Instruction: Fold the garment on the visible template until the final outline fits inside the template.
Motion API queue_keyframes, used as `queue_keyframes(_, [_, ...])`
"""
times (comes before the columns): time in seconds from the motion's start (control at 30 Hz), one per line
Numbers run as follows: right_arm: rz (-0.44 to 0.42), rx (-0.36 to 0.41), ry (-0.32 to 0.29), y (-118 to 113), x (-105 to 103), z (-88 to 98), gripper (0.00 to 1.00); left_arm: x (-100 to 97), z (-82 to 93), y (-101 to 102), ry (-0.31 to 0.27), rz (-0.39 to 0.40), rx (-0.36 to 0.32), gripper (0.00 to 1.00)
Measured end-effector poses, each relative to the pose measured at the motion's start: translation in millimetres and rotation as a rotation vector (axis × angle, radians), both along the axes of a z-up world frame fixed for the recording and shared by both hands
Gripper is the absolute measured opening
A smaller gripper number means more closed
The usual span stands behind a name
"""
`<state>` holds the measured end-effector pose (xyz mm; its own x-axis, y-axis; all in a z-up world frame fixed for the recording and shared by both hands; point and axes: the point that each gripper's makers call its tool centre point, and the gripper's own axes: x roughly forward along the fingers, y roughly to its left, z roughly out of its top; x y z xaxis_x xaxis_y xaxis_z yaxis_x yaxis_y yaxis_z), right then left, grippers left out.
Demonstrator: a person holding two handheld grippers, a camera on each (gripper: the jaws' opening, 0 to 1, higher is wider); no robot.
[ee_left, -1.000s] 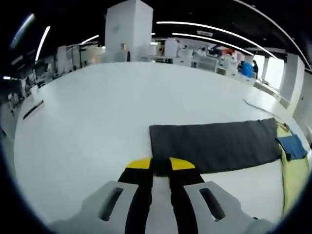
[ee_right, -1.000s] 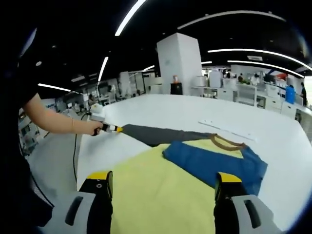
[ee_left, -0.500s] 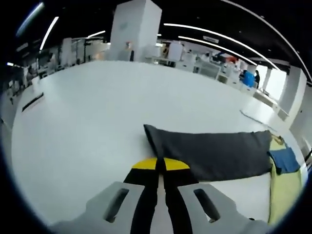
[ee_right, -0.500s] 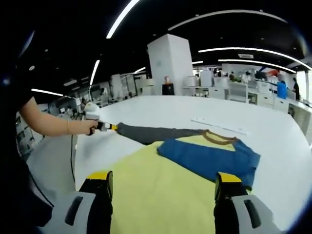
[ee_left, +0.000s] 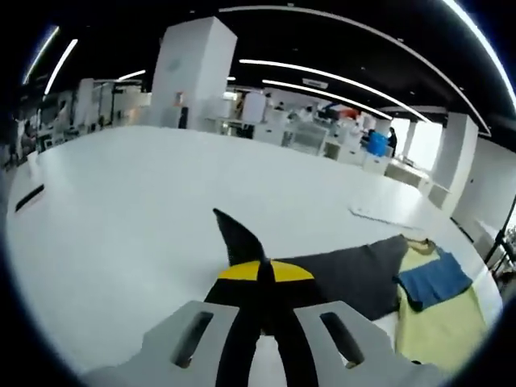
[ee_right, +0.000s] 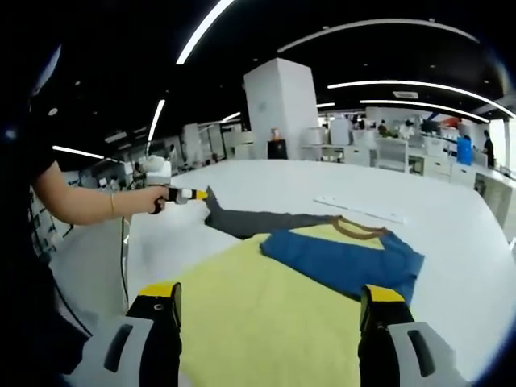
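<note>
Colour-blocked shirt on a white worktop (ee_right: 451, 242), mid-fold. The garment lies flat with its yellow body (ee_right: 266, 314) nearest the right gripper (ee_right: 270, 310). A blue sleeve (ee_right: 343, 260) is folded across the body, and a brown collar (ee_right: 359, 230) sits at the far edge. A dark grey sleeve (ee_right: 258, 220) stretches out toward the left gripper (ee_right: 189, 194).

Left gripper view: the left gripper's jaws are closed on the cuff of the grey sleeve (ee_left: 339, 274), whose tip stands up in a peak above the yellow jaw tips. Right gripper view: the right gripper's jaws are spread wide and hold nothing, hovering over the yellow body. A pale strip (ee_right: 359, 210) lies on the worktop beyond the collar; no template outline can be made out.

Handling, as judged: the cloth looks light, soft and limp, so it will drape and crease freely. A pinch at the cuff or hem edge suits it best, laid over slowly to avoid wrinkles.
</note>
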<state>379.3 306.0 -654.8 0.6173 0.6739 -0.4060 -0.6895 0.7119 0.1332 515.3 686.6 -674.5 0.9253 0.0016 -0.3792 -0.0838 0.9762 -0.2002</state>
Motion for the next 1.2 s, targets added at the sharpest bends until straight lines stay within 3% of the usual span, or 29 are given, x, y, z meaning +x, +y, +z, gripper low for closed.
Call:
queue_keyframes(0.53, [-0.001,-0.003,0.001,-2,-10,1.1,0.92,25.4,8.4,-70,-0.034,-0.164,-0.028,0.0])
queue_keyframes(1.2, [-0.026,0.01,0.028,-6,-20,-6.3,0.91,48.7,41.9,-186,-0.124,-0.339,-0.119,0.0])
